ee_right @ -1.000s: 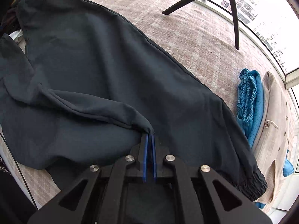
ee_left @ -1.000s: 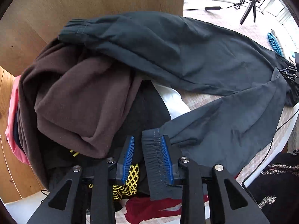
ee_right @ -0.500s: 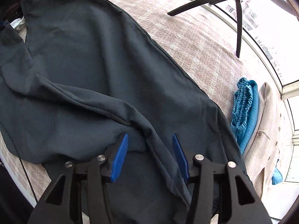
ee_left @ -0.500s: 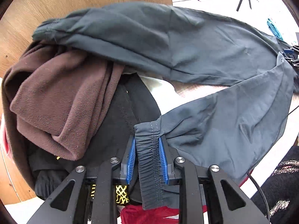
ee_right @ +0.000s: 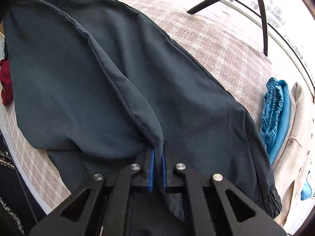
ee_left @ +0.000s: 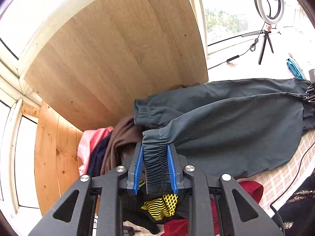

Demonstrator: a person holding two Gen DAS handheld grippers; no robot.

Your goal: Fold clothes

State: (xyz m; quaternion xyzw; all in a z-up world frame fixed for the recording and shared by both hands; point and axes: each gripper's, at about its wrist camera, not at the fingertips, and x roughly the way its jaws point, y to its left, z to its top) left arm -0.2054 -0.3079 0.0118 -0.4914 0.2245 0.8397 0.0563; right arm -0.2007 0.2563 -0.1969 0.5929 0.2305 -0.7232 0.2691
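The ribbed cuff (ee_left: pixel 156 164) of one leg of the dark grey trousers (ee_left: pixel 236 123) is clamped between the blue pads of the left gripper (ee_left: pixel 155 169). A fold of the same trousers near the crotch is pinched in the right gripper (ee_right: pixel 157 167), its pads nearly together. The trousers are spread across the checked table (ee_right: pixel 226 45), one leg lifted off it. A heap of clothes (ee_left: pixel 118 143) is seen beyond the left gripper, against a wooden board (ee_left: pixel 118 49).

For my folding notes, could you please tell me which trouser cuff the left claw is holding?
The nearer cuff, gathered between the left claw pads; the other cuff lies free.
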